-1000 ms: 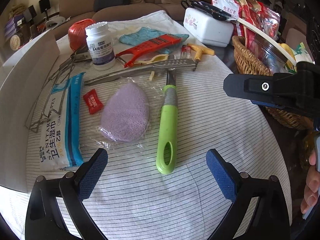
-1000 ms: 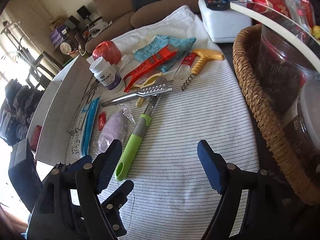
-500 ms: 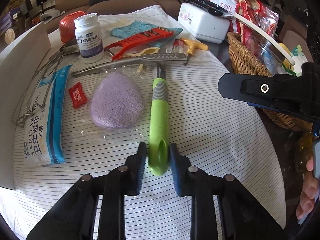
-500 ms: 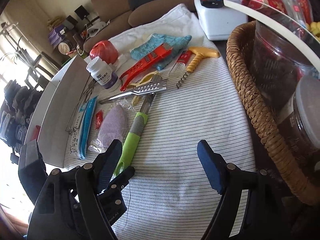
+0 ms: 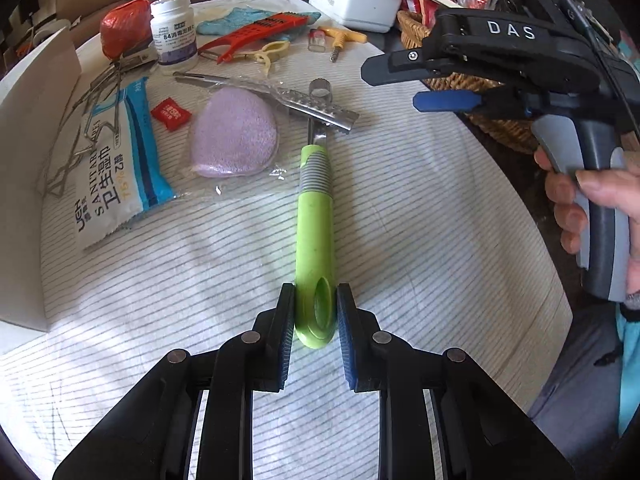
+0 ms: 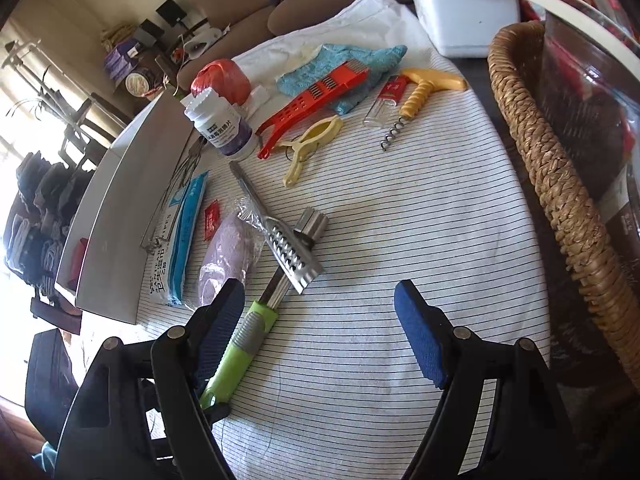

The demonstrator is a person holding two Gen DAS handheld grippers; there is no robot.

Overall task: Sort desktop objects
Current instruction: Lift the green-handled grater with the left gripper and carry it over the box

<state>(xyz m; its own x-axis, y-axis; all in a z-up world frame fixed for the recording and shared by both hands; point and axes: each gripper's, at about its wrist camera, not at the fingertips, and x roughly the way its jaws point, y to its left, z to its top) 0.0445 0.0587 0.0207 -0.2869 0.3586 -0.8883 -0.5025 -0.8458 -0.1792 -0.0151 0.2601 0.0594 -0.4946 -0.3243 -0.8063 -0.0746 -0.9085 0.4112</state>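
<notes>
Right now the left gripper (image 5: 315,312) has its fingers (image 5: 285,320) clamped on the looped end of the green-handled corer (image 5: 314,232), which lies on the striped cloth over the table (image 5: 420,240), steel tip toward 12 o'clock. Risk: the grip sits at the very end of a smooth, tapering plastic handle, so on a lift the heavier steel head would probably droop or swing and the loop could slip out of the blue textured pads. The tip also lies under the flat perforated metal grater (image 5: 316,106), which crosses it and could get dragged along or knocked into the crinkly clear bag holding the lilac teardrop sponge (image 5: 234,134) at 10 o'clock.

Right gripper (image 6: 320,336) hangs with fingers wide, nothing between them; the person's hand (image 5: 592,208) holds its grey grip at 3 o'clock. It could clip the corer shaft if it drops.

Further out: glossy wet-wipe pack (image 5: 116,168) at 9 o'clock, white pill bottle (image 5: 174,30) and red plastic slicer (image 5: 256,34) near 11–12, woven wicker basket (image 6: 560,184) at 2.
</notes>
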